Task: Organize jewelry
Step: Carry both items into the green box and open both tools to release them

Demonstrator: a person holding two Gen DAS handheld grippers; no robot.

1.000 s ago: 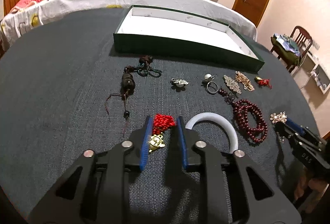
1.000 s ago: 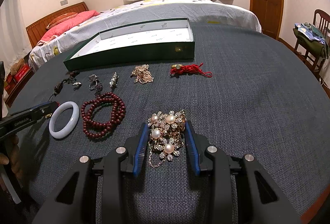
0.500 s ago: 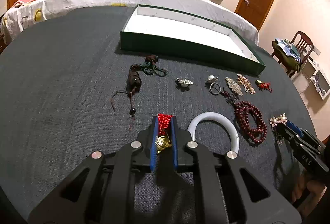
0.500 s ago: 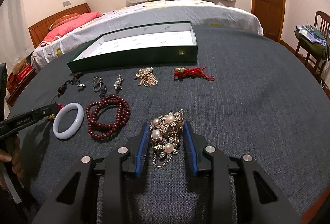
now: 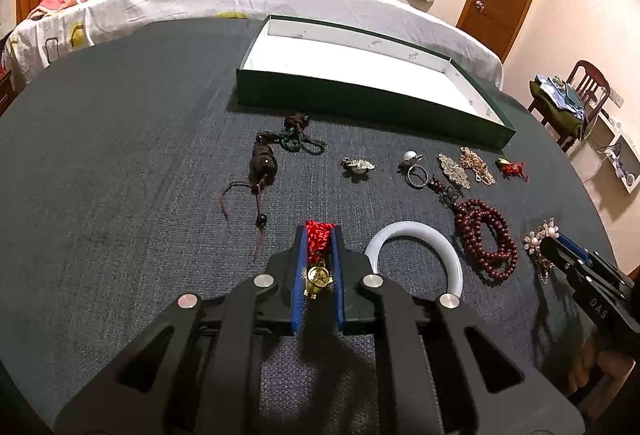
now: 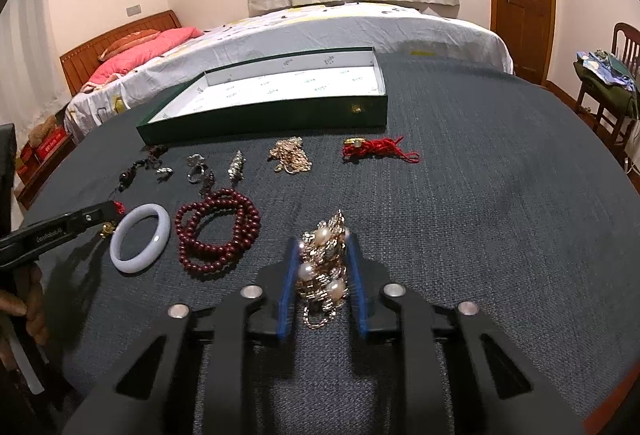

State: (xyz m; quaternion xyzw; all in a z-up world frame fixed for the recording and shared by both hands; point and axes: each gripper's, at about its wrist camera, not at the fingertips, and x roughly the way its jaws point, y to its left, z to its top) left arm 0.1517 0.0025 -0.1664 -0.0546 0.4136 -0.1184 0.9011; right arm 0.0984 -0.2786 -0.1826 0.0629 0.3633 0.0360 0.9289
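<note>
Left claw [image 5: 318, 265] is clamped tight on the red cord charm [image 5: 318, 235], gold pendant dangling between the pads; light, floppy, best held by the knotted cord. Right claw [image 6: 323, 267] is closing around the pearl brooch [image 6: 324, 263], a spiky, fragile cluster trailing a chain that could snag. Both sit low on the desk [image 6: 480, 235]. White bangle [image 5: 416, 247] and dark red beads [image 5: 486, 243] crowd between; the green box [image 5: 360, 75] waits beyond.

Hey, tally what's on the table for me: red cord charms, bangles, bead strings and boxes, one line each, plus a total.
Red cord charms: 2
Bangles: 1
Bead strings: 1
Boxes: 1
Total: 5
</note>
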